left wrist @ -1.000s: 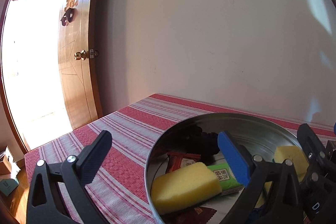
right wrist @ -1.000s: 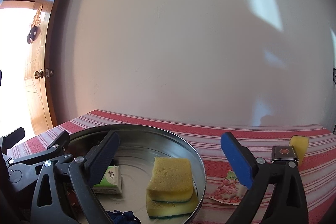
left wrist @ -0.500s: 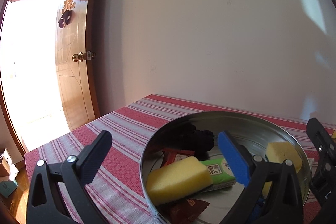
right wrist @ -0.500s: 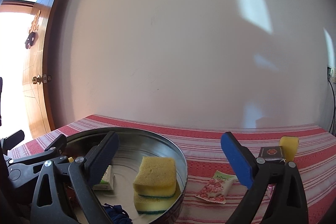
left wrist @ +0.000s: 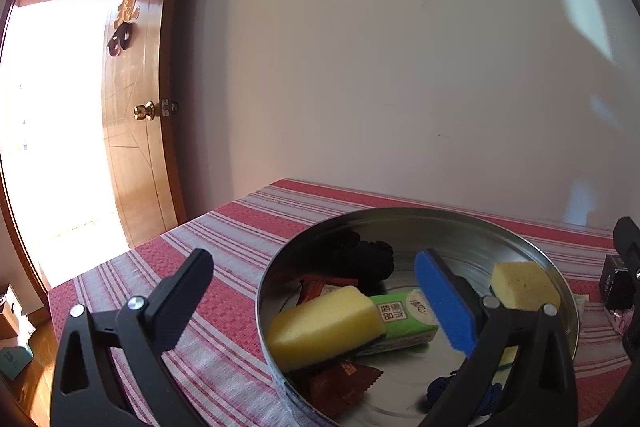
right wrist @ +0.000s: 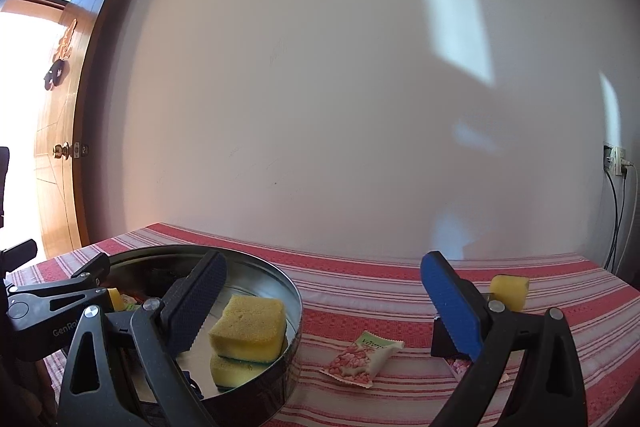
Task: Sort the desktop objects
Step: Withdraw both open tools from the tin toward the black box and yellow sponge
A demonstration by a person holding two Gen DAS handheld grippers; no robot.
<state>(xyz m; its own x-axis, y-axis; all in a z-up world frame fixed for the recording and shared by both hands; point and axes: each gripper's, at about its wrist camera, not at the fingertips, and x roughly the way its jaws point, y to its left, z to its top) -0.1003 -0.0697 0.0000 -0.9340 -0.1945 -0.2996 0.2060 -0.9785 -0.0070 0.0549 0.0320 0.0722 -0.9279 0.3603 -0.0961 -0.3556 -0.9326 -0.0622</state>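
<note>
Pink-and-white snack packet [right wrist: 362, 357] lies on red striped tablecloth [right wrist: 400, 283], between right gripper [right wrist: 320, 311] fingers, empty, spread wide. Round metal tin [left wrist: 472, 227] ahead of left gripper [left wrist: 316, 303], also open, empty.

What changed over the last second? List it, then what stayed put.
The right gripper swung right, away from the metal tin, bringing the pink snack packet nearer its centre. The left gripper shifted slightly. Both stayed open and empty; the sponges and packets stayed in the tin.
</note>
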